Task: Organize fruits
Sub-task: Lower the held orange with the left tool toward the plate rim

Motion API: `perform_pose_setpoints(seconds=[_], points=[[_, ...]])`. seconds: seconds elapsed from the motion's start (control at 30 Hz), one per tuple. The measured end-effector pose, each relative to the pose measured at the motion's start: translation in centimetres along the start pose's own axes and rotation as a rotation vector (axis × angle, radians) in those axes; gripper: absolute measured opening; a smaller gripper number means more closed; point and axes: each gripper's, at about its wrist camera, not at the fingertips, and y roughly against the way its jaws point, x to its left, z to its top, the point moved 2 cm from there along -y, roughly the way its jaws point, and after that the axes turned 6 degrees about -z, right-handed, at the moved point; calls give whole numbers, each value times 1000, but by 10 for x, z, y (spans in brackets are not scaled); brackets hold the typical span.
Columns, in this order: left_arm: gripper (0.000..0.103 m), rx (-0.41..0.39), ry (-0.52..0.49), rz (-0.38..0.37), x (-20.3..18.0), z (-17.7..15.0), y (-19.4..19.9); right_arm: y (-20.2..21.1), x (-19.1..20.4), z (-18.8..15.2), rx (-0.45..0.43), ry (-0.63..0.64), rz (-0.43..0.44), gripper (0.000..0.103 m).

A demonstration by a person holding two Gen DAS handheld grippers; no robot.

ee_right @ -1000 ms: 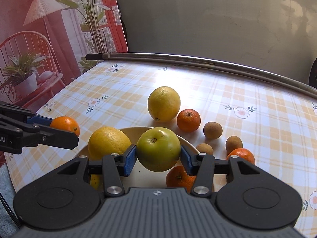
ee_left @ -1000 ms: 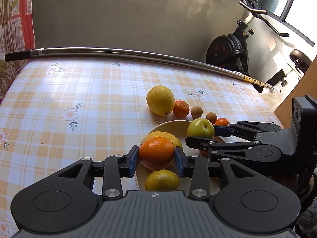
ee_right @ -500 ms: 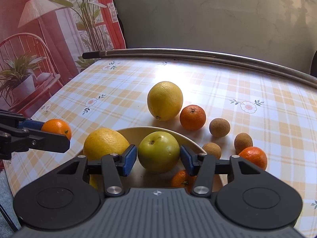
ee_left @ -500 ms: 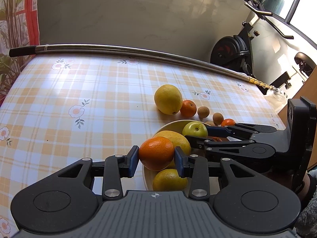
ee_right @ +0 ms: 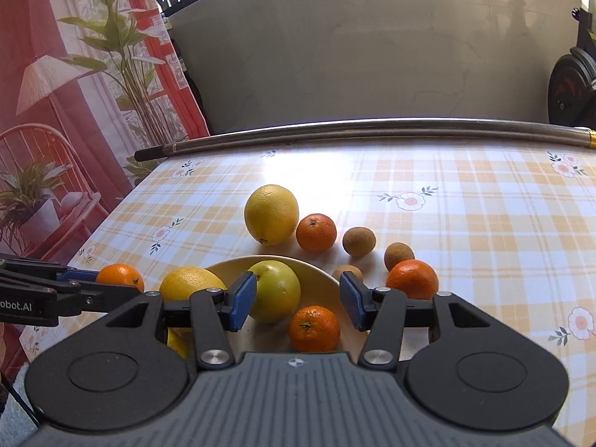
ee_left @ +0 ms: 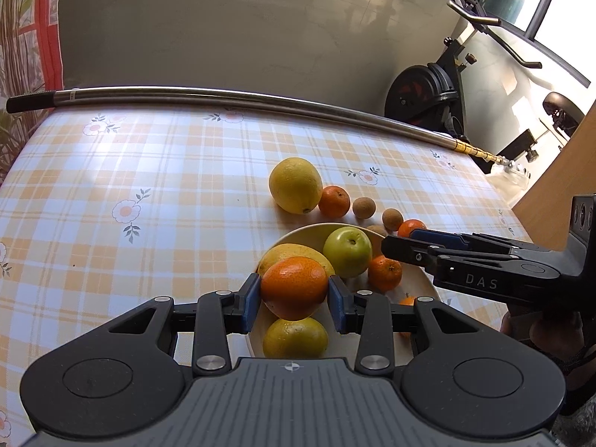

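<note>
A cream bowl (ee_left: 298,231) (ee_right: 316,266) holds a green apple (ee_left: 347,251) (ee_right: 275,290), a large yellow citrus (ee_right: 190,283), a small mandarin (ee_left: 384,272) (ee_right: 314,328) and a yellow fruit (ee_left: 295,338). My left gripper (ee_left: 294,300) is shut on an orange (ee_left: 294,286) (ee_right: 120,277) just above the bowl's near-left rim. My right gripper (ee_right: 298,300) is open and empty over the bowl, its left pad beside the apple; in the left wrist view it (ee_left: 402,246) reaches in from the right.
On the checked tablecloth beyond the bowl lie a big yellow citrus (ee_right: 271,214), a mandarin (ee_right: 316,232), brown kiwis (ee_right: 358,241) (ee_right: 398,256) and another mandarin (ee_right: 412,278). A metal pole (ee_left: 223,95) lies along the far edge. An exercise bike (ee_left: 428,93) stands behind.
My right gripper opened and let the green apple go into the bowl, then drew back a little. My left gripper kept its hold on the orange and shifted slightly over the bowl.
</note>
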Motion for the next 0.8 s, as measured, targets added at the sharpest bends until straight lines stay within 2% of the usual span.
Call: perform_pose_setpoints(seconds=[0.23,0.4,0.8], points=[[40,30,-25,-26,-17,-8,-9,20,-19,-14,3,-77,-33,53],[40,41,-35,-32,-23,-13,-12,29,-18,-22,-2,-53,-46,53],[40,65,-20,-33,-25,-30,-7,37,-5,-30,-23,-30,-11,53]])
